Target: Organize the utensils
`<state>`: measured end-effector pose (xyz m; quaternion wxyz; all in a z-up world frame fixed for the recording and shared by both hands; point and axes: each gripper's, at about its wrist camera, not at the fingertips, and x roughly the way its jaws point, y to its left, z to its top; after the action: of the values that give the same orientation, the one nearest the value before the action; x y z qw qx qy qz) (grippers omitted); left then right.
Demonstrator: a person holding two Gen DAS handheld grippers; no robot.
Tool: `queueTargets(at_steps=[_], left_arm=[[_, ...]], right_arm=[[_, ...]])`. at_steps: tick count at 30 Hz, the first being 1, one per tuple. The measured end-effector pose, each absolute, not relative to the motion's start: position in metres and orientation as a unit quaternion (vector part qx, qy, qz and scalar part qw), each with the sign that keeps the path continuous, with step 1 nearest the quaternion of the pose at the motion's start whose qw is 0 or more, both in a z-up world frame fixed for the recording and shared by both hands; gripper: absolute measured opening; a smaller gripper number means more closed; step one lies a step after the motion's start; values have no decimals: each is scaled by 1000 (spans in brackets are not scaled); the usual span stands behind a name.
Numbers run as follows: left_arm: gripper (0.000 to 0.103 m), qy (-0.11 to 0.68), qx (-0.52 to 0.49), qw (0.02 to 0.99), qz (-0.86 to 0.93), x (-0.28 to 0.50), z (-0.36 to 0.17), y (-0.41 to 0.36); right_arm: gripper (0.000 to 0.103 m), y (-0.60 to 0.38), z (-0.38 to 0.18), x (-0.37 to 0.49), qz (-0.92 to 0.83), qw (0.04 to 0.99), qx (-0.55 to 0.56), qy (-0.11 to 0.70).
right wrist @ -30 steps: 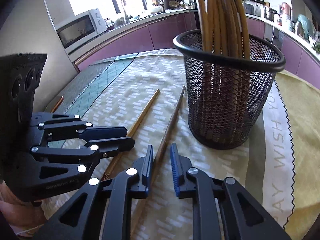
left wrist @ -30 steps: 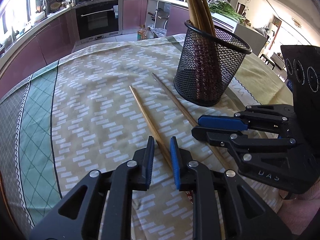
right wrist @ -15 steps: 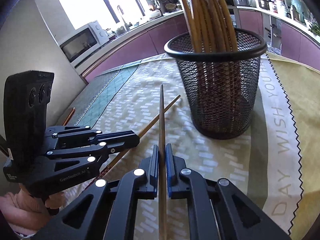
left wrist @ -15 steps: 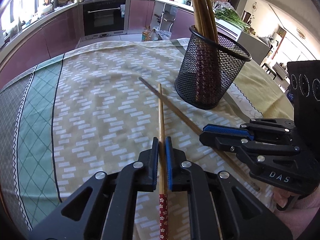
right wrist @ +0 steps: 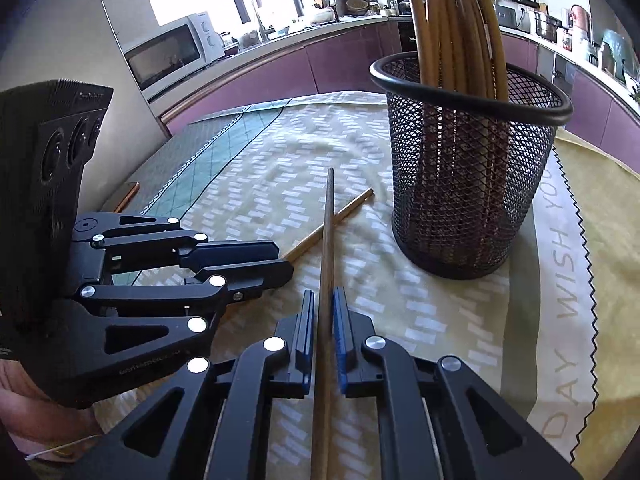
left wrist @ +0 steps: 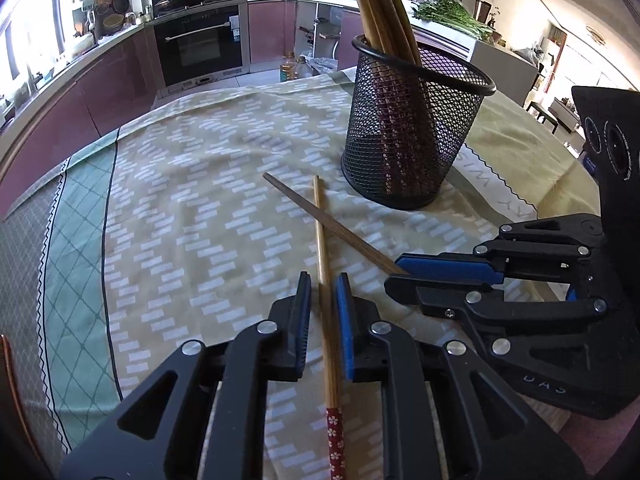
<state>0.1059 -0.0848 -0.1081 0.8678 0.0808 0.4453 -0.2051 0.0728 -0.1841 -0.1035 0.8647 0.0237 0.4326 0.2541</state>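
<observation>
While each gripper pinches one chopstick, the two sticks cross just beside the mesh cup (left wrist: 412, 136) on the cloth-covered surface (left wrist: 192, 216). The left gripper (left wrist: 323, 312) holds the light chopstick (left wrist: 322, 248); the right gripper (right wrist: 323, 320) holds the dark chopstick (right wrist: 328, 232). Lift each tip high over the rim, then drop it in. Only the left view shows the red flowered end; only the right shows a microwave (right wrist: 172, 52).
</observation>
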Motion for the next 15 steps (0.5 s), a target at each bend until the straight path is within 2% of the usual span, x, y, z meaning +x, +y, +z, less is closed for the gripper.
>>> queueTargets(at_steps=[15], left_arm=[[8,427,56,880,-201,100,-90,-73]], right_arm=[[6,-203,-83,60,275,877,50,391]])
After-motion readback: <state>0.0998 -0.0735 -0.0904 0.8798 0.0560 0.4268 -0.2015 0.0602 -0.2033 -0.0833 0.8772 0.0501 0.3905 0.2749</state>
